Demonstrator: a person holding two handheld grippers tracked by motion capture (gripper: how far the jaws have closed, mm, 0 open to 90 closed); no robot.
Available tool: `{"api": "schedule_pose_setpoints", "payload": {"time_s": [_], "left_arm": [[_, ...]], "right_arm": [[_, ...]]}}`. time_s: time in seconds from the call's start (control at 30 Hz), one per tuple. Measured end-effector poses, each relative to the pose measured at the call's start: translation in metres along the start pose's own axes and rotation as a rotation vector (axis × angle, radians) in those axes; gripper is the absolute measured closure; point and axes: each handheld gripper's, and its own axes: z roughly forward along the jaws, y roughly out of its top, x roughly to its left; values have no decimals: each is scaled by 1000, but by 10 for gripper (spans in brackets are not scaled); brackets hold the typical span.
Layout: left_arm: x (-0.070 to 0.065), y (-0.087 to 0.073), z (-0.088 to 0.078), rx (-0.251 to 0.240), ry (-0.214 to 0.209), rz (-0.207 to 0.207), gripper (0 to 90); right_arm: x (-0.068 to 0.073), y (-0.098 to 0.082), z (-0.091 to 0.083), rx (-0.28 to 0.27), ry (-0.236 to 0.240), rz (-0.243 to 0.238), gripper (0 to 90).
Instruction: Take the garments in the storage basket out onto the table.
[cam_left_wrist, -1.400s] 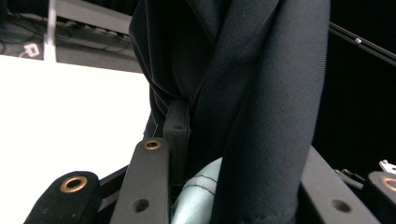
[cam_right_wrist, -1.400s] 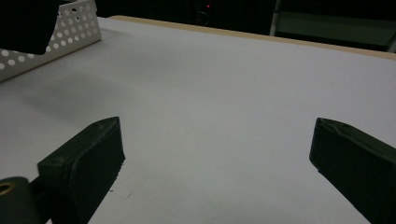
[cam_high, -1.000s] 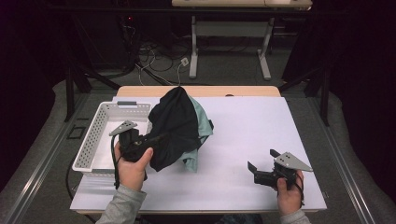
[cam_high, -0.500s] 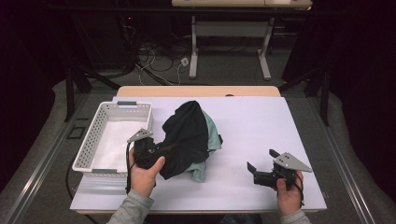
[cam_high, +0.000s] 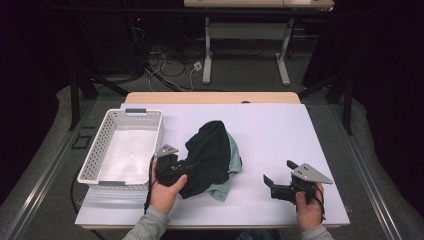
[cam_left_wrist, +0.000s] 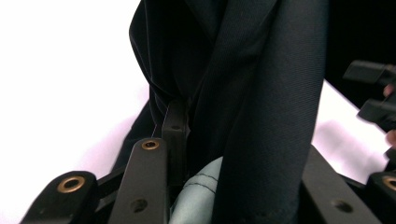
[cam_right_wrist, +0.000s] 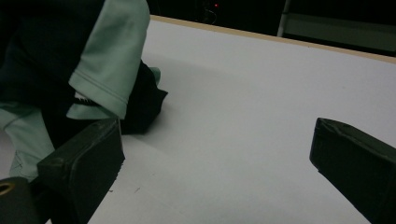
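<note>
Black and pale-green cloth makes up the garment, which lies bunched on the white table in the high view, just right of the white perforated basket. The left gripper sits at the garment's lower left edge, its front buried in the dark fabric, so from above its jaws cannot be made out. The right gripper rests well apart from the garment, near the table's front right, with its two jaws spread and nothing between them. Each forearm is cut off by the bottom edge.

From the left gripper view, the garment runs up from between the jaws in thick dark folds, with a strip of pale-green hem low down by the left gripper. The jaws are clamped close together on the cloth. The right-hand jaw is largely covered by the fabric, and the grip point itself is hidden in the folds. At the far right edge, parts of the other gripper show, cut off by the frame.

From the right gripper view, the right gripper has its jaws wide apart over bare table. The garment lies beyond and to the left of the left-hand jaw, a green sleeve draped over black cloth. Whether the cloth touches that jaw is hard to tell, and its left part runs out of frame.
</note>
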Motion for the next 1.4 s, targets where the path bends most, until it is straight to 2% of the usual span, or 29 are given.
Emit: {"api": "schedule_pose_setpoints", "payload": {"time_s": [0.2,0.23,0.37,0.47,0.77,0.87,1.0,1.1,1.13,1.2,1.23,1.27,1.33,1.4], "left_arm": [[0,-9,12,50,12,28,658],[0,-10,13,49,14,21,657],[2,-12,15,64,19,30,650],[3,-13,17,54,29,33,643],[3,-15,18,66,42,47,610],[3,-16,18,53,39,42,573],[3,-17,20,48,58,55,498],[3,-17,20,56,59,55,430],[3,-16,21,60,62,70,406],[3,-16,20,62,60,60,373],[2,-16,20,60,62,61,366],[2,-16,20,54,75,82,359],[0,-14,19,57,67,88,354],[0,-13,17,63,51,74,354]], "right_arm": [[-1,0,1,2,9,-3,25],[-1,0,1,2,10,-4,25],[-1,0,1,6,12,-4,25],[-1,0,1,8,13,-5,25],[-2,0,2,9,16,-4,25],[-1,0,2,11,16,-5,25],[-2,0,2,8,18,-4,25],[-2,0,1,8,19,-4,25],[-2,0,1,12,19,-2,25],[-2,0,1,11,21,-4,25],[-2,0,1,9,22,-3,25],[-2,0,1,8,22,-4,25],[-2,0,1,5,23,-7,25],[-2,0,1,5,23,-8,25]]}}
